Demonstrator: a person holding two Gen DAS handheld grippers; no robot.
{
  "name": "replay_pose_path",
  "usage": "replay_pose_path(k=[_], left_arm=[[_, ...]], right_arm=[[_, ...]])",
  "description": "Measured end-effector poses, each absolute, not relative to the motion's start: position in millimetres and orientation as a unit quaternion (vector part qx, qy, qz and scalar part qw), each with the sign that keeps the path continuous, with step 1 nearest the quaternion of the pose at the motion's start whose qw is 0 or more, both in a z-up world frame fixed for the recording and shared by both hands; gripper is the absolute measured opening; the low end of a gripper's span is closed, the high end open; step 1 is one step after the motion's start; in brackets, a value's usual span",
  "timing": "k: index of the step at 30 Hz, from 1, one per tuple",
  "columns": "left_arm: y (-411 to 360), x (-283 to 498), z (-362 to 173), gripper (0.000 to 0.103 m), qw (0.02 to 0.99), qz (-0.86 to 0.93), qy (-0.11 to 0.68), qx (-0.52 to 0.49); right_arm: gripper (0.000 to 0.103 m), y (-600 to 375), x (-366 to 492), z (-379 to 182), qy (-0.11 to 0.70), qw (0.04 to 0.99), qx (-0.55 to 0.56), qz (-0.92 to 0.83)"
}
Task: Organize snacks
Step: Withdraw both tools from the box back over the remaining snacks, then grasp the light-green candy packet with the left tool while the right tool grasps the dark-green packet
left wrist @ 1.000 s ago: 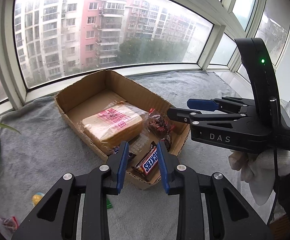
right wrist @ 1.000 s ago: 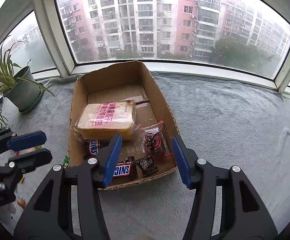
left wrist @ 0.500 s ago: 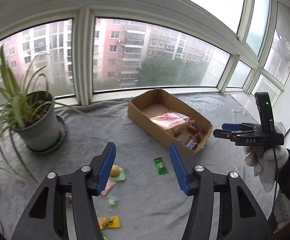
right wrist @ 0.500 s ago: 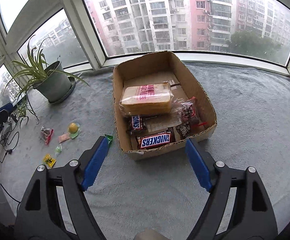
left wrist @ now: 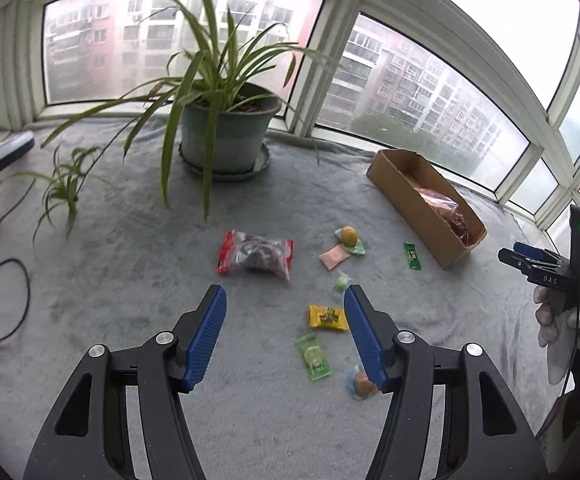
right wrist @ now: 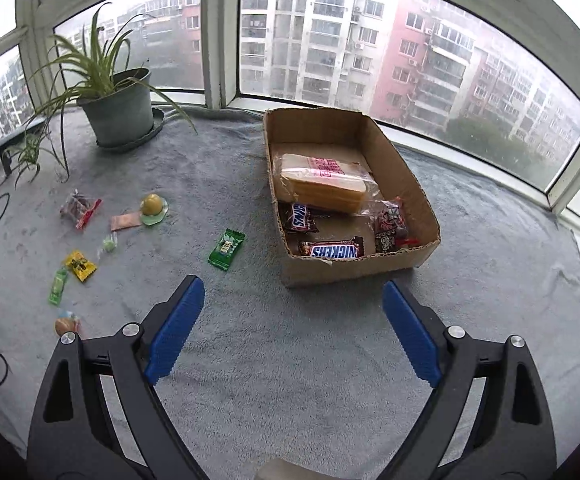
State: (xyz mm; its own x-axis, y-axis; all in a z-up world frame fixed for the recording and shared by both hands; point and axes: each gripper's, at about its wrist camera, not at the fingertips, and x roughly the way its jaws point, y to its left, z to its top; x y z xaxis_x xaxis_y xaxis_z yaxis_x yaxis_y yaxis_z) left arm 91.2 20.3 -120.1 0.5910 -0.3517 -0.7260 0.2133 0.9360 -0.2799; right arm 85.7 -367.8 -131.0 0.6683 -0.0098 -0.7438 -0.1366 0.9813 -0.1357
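A cardboard box (right wrist: 410,184) on the grey blanket holds a bread loaf (right wrist: 322,180), two Snickers bars (right wrist: 332,250) and dark candy packs; it also shows in the left wrist view (left wrist: 406,196). Loose snacks lie left of it: a red-edged bag (left wrist: 256,255), a yellow packet (left wrist: 327,317), a green packet (left wrist: 314,356), a green sachet (right wrist: 226,249), a yellow ball sweet (left wrist: 348,235). My left gripper (left wrist: 284,336) is open and empty above the loose snacks. My right gripper (right wrist: 290,332) is open and empty, short of the box's near wall.
A potted spider plant (left wrist: 226,132) stands at the back near the windows. A smaller plant (left wrist: 60,192) and black cables (left wrist: 6,304) lie at the left. The blanket ends at the window sill behind the box and at the right.
My left gripper has let go of a Snickers bar over the box, opened, and swung left to the loose snacks. My right gripper has pulled back from the box and opened wider.
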Motion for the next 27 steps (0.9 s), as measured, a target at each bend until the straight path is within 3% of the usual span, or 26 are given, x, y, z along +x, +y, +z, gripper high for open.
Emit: replay_pose_path(k=[6, 15, 18, 22, 27], left_arm=[[19, 75, -145, 0.061, 0.878, -0.155, 0.442, -0.095], [-8, 68, -169, 0.061, 0.866, -0.171, 0.464, -0.078], [-14, 69, -174, 0.060, 0.864, -0.168, 0.468, -0.075], [-21, 73, -183, 0.041, 0.858, -0.169, 0.480, -0.075], [-31, 77, -194, 0.037, 0.850, -0.166, 0.495, -0.073]], right_arm=[[0.093, -347, 84, -153, 0.452, 0.884, -0.097, 0.069], [0.091, -322, 80, -174, 0.458, 0.877, -0.107, 0.099], [0.079, -320, 86, -178, 0.469, 0.874, -0.071, 0.106], [0.076, -330, 101, -186, 0.482, 0.871, 0.007, 0.094], [0.061, -327, 121, -194, 0.485, 0.870, 0.013, 0.087]])
